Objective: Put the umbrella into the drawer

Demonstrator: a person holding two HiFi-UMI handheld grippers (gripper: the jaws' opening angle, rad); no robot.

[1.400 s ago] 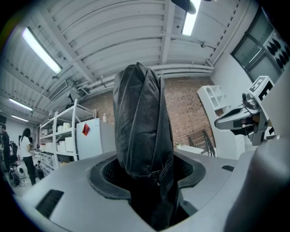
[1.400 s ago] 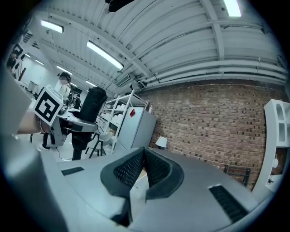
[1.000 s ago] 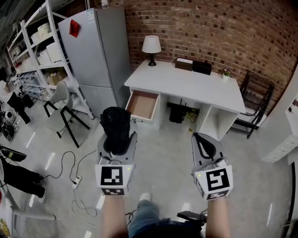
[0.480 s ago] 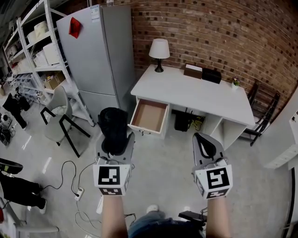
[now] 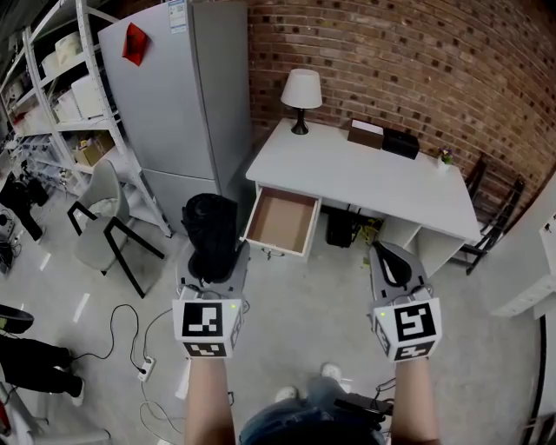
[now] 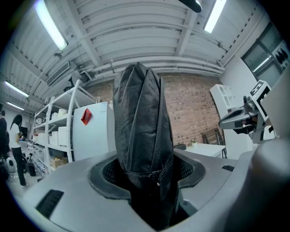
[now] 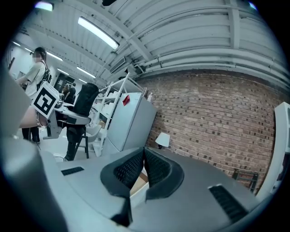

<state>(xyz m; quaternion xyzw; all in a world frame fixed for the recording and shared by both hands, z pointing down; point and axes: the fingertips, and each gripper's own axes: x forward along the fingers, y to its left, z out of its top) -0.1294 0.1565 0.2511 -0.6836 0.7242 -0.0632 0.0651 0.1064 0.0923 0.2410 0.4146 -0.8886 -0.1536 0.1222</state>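
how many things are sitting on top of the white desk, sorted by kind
lamp: 1
boxes: 2 (brown box, black box)
small plant: 1
total: 4

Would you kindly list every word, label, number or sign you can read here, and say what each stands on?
Nothing here can be read as text.
Sticker at the top of the fridge: too small to read.
Red tag on the fridge door: no legible print.
Left marker cube and right marker cube: black-and-white square codes, no words.
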